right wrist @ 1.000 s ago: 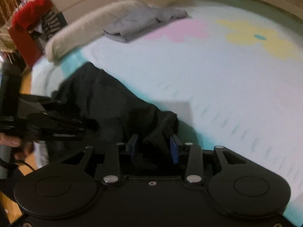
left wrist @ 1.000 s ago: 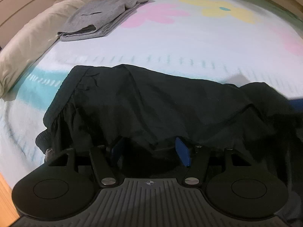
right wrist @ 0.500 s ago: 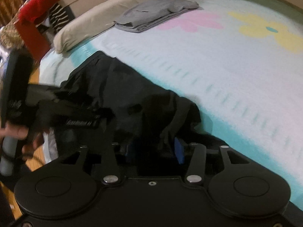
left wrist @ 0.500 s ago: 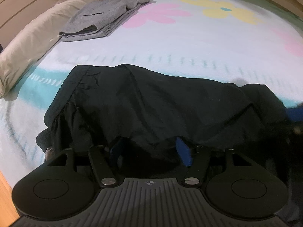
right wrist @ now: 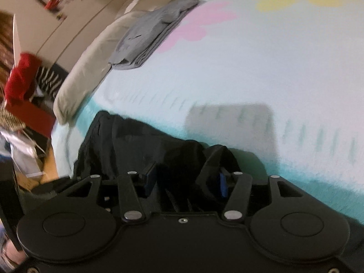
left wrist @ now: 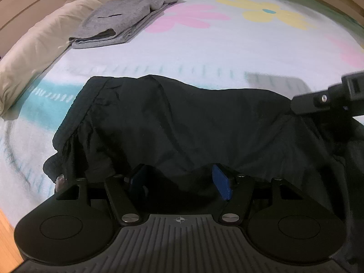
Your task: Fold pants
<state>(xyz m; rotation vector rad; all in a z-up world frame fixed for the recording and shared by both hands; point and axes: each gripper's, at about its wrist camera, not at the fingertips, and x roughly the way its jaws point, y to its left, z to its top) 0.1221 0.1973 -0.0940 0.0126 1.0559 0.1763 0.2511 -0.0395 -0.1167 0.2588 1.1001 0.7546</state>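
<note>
- Left wrist view: the black, thin, crumpled pants (left wrist: 193, 132) lie across the near edge of the bed (left wrist: 204, 52), the ribbed elastic waistband (left wrist: 75, 113) toward the left, the cloth bunched and creased rather than flat.
- The left hand-held gripper (left wrist: 179, 179) hangs over the near hem of the pants with its blue pads spread; dark cloth sits between the pads, but whether they press on it cannot be told.
- The right hand-held gripper (left wrist: 327, 100) comes in at the right edge of this view, over the far right end of the pants.
- Right wrist view: the right hand-held gripper (right wrist: 185, 180) has just been opening its jaws; a fold of the black pants (right wrist: 141, 150) lies between the blue pads, and whether it is pinched cannot be told.
- The bed carries a white sheet printed with pink and yellow flowers and a teal band.
- A folded grey garment (left wrist: 122, 20) rests far back on the sheet, just beside a cream pillow (left wrist: 34, 52), well apart from the pants.
- Red and striped clothes (right wrist: 22, 77) are heaped off the bed at the left of the right wrist view.
</note>
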